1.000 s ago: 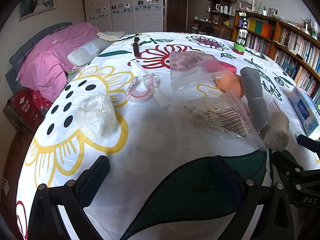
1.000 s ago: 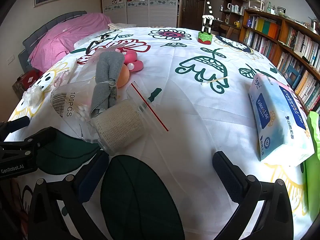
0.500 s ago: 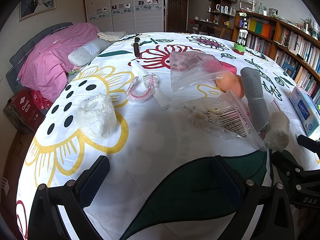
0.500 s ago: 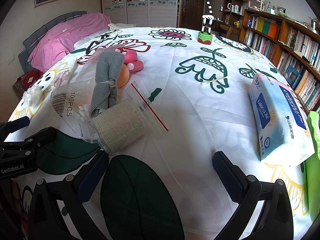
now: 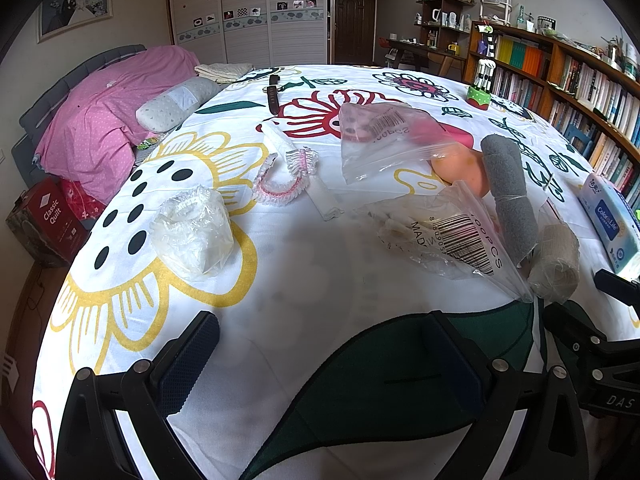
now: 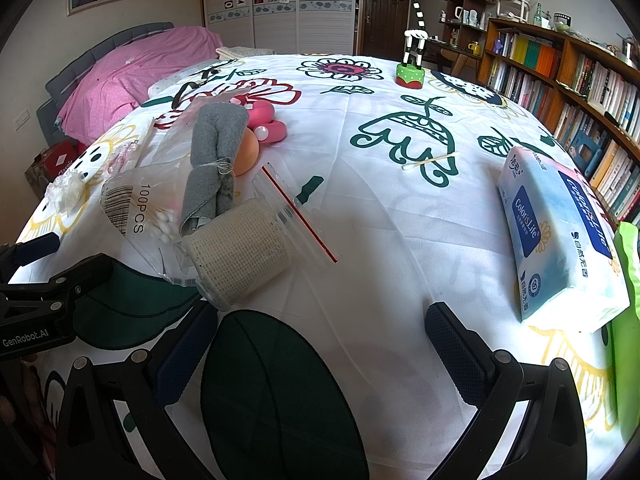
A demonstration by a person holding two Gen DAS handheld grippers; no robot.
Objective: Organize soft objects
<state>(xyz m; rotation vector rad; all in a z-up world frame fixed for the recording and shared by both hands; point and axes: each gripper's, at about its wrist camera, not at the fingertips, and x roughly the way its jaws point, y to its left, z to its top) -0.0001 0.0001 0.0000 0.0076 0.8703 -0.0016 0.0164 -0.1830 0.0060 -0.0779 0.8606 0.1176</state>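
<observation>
Over on the left, a crumpled plastic wrap lies on the flowered bedspread, ahead of the left claw, which gapes wide, holding nothing. Further right, the gauze roll sits in its zip bag beside a grey rolled cloth, just ahead-left of the right claw, also spread empty. A tissue pack lies far right.
</observation>
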